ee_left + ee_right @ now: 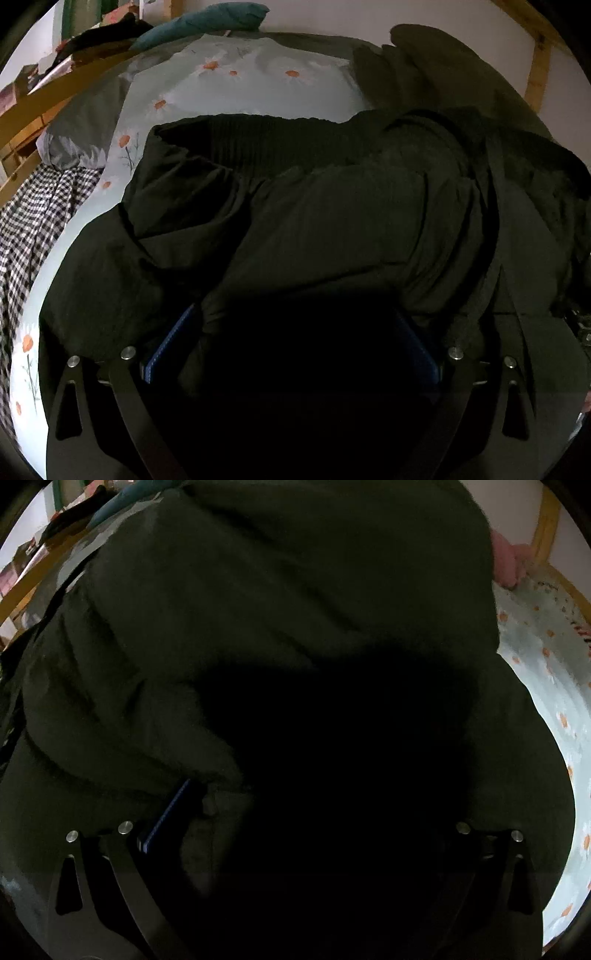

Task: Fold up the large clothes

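Observation:
A large dark puffy jacket [332,229] lies on a pale blue daisy-print bedspread [236,88]; its ribbed hem faces the far side. My left gripper [295,325] sits low against the jacket's near edge, jaws wide, with dark cloth bunched between the blue pads [173,339]. In the right wrist view the same jacket [258,627] fills nearly the whole frame. My right gripper [306,805] is pressed into it, jaws wide apart, one blue pad [166,819] showing, the other hidden in shadow and cloth.
A black-and-white checked cloth [33,236] lies at the left. A grey pillow [77,125] and a teal pillow [207,18] lie at the back left. A wooden bed rail [55,92] runs along the left. Something pink [506,565] shows at the right edge.

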### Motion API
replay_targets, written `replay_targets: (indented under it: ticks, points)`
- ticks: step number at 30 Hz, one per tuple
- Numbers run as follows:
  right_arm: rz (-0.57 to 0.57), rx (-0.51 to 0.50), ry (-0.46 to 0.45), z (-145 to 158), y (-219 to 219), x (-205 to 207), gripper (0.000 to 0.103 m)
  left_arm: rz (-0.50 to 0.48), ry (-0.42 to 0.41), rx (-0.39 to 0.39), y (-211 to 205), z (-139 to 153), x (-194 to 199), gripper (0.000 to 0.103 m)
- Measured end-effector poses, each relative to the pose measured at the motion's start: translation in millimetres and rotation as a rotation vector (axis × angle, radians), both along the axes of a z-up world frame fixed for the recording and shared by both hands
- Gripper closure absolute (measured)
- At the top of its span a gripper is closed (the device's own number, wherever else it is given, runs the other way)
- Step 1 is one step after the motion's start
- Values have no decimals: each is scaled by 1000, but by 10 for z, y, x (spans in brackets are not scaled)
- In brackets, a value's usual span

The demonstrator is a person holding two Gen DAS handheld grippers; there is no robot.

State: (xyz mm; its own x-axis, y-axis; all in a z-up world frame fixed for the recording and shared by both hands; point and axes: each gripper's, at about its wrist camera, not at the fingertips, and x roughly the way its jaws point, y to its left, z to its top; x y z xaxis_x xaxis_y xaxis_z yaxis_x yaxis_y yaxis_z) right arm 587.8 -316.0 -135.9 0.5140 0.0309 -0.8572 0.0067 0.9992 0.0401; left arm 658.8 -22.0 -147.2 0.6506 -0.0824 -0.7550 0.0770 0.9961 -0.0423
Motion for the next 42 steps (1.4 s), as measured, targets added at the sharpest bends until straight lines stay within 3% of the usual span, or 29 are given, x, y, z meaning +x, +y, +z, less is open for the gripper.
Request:
replay_targets:
  ticks: [10, 12, 16, 22, 25, 27, 30, 32, 33, 37, 39, 42]
  points:
    - [-74, 101, -12, 106, -771, -1171, 4, -107, 39, 7, -460, 27, -780, 6]
    - [-86, 104, -23, 52, -971, -1127, 4, -115, 31, 3, -520, 26, -760, 6]
    - [-112, 70, -30, 63, -975, -1011, 4, -107, 25, -37, -484, -5, -662, 6]
    - [-117, -6, -42, 10, -770, -894, 4, -87, -2, -20, -529, -61, -667, 5]
    - [-141, 17, -38, 126, -820, -982, 4, -77, -13, -3, -552, -86, -671, 5]
    - [-135, 47, -116, 325, -844, -1215, 3, -76, -16, -4, -548, -92, -682, 5]
    - [-149, 162, -307, 693, -931, -1697, 3, -73, -22, -3, -544, -95, -664, 5]
    - [-215, 359, -543, 834, -1181, -2138, 3, -70, -31, 4, -549, -102, -664, 5]
    - [-232, 404, -573, 782, -1354, -2136, 3, -69, -34, 4, -550, -104, -664, 5]
    - [-380, 684, -533, 478, -1702, -2273, 3, -71, -35, 9, -553, -102, -657, 5]
    - [-481, 847, -461, 144, -1830, -2313, 3, -72, -35, 13, -557, -104, -660, 5]
    - [-530, 1028, -386, -230, -1852, -2277, 3, -74, -33, 14, -553, -100, -661, 5]
